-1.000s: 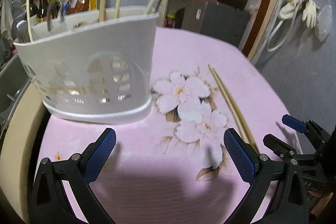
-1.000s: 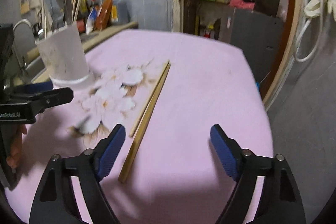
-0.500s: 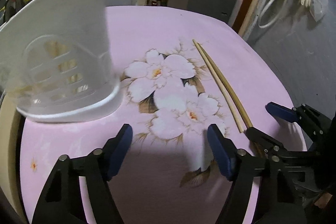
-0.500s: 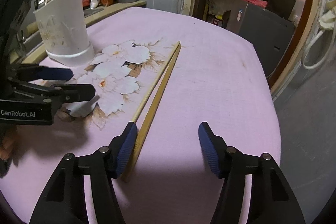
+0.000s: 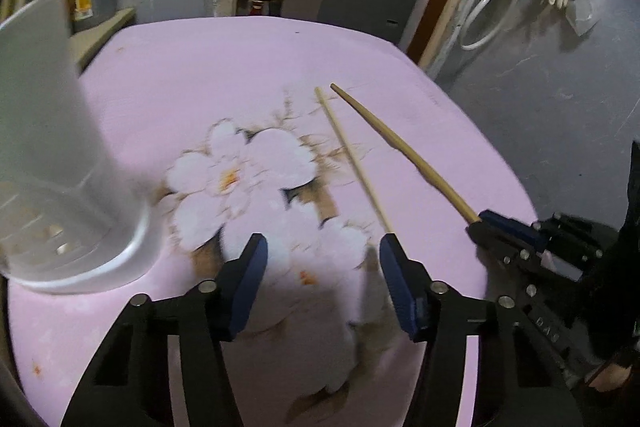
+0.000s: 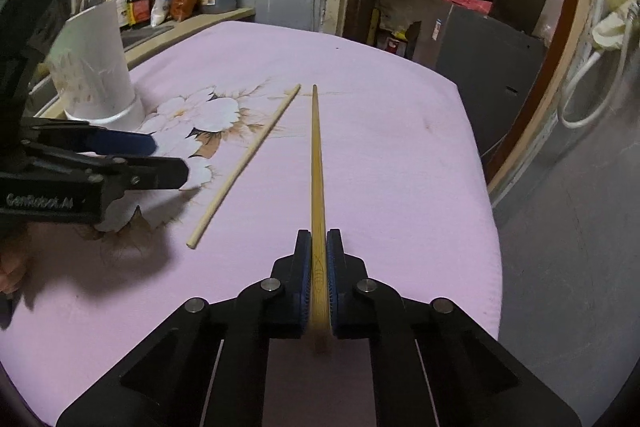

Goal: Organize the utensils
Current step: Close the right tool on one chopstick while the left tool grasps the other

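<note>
Pink floral tablecloth (image 6: pixel 400 147): right gripper (image 6: pixel 319 267) clamped darker chopstick (image 6: pixel 317 163) by its butt, apparently for lifting; paler chopstick (image 6: pixel 248 163) lay beside; left gripper (image 5: pixel 322 277) gaped, empty.

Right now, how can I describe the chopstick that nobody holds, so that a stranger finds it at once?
Look at the pink tablecloth with the white flower print. Two chopsticks are beside the flowers. The free chopstick is the thinner, paler one lying flat at the flowers' edge, while the darker chopstick is clamped in the right gripper.
</note>
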Tool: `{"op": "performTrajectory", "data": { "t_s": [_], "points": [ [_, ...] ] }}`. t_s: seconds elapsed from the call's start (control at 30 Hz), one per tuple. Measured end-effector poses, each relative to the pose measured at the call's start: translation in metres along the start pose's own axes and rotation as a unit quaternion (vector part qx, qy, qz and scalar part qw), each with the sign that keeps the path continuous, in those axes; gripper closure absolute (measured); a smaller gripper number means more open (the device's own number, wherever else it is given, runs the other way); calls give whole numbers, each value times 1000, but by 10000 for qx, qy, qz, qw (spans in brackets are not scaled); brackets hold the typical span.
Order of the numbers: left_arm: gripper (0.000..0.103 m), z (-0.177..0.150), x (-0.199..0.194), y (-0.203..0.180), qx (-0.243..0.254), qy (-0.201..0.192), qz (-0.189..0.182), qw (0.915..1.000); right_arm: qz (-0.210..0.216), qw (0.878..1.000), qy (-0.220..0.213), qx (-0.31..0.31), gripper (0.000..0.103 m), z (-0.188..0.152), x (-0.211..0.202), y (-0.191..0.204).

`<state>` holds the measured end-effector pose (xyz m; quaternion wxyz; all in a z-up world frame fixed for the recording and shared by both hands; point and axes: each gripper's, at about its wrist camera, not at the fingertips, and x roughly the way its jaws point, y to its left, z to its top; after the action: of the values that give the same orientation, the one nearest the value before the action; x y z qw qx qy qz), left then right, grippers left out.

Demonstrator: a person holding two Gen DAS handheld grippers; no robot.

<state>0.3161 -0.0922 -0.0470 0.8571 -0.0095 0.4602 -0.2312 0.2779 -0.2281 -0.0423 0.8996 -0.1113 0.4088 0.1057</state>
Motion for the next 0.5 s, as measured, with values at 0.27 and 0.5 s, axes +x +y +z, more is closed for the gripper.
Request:
{"op": "performTrajectory", "data": {
  "t_s": [0.27, 0.5],
  "points": [
    [80, 33, 34, -18, 64, 278, -151, 9995, -59, 9997, -36, 229, 100, -4, -6, -11],
    [98, 50, 46, -22, -19, 392, 64, 9992, 75, 9995, 27, 295, 98, -4, -7, -14]
  ]
}}
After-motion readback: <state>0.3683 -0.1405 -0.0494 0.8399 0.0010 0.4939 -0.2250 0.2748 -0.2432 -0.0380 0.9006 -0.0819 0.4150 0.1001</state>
